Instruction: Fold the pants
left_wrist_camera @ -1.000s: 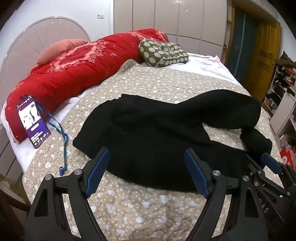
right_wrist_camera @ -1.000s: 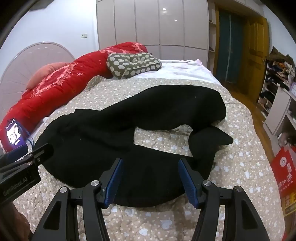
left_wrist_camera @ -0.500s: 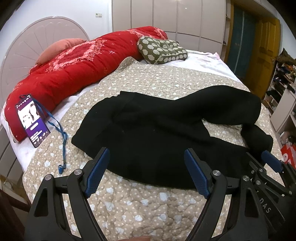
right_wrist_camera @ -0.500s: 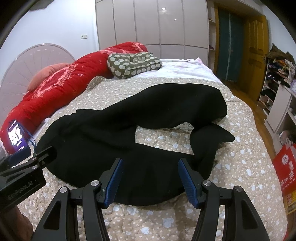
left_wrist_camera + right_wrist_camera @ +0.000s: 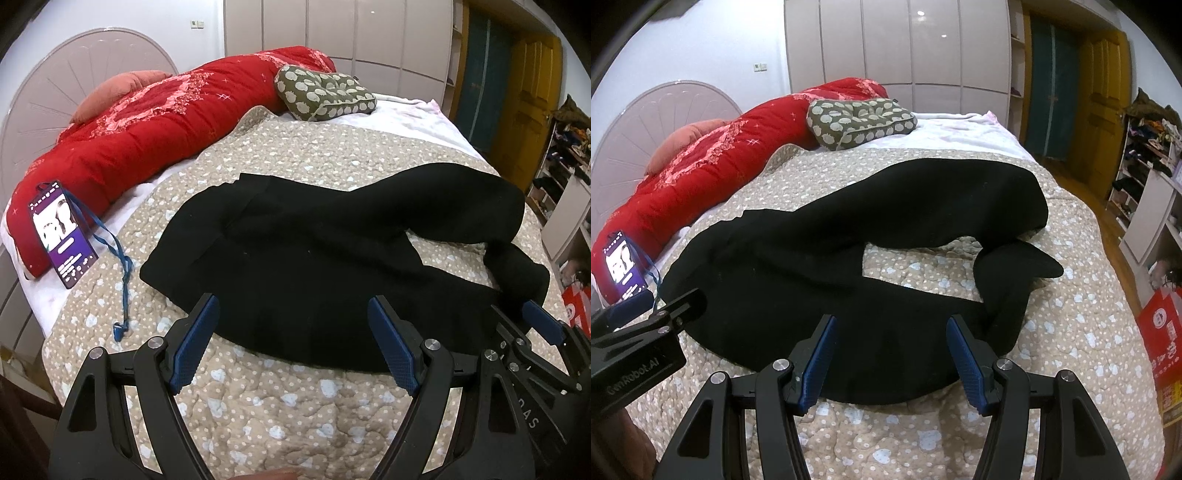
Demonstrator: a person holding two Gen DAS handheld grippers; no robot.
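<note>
- Your left gripper (image 5: 293,338) and right gripper (image 5: 888,360) both stand open, holding nothing.
- Pants (image 5: 314,273) near edge lies at lower centre; bare quilt (image 5: 288,417) below it.

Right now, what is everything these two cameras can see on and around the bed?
pants: one pair, black, spread unfolded on the quilt, legs apart, the nearer leg's end crumpled.
quilt: one, beige with pale hearts and dots, covering the bed.
duvet: one, red, rolled along the bed's left side.
cushion: one, olive with a pale pattern, at the far end.
pillow: one, salmon, by the headboard.
phone: one, lit purple screen, leaning on the duvet, with a blue lanyard.
wardrobe: pale, far wall.
shelves: cluttered, on the right.
left gripper: black, blue pads, open, empty.
right gripper: same, open, empty.
</note>
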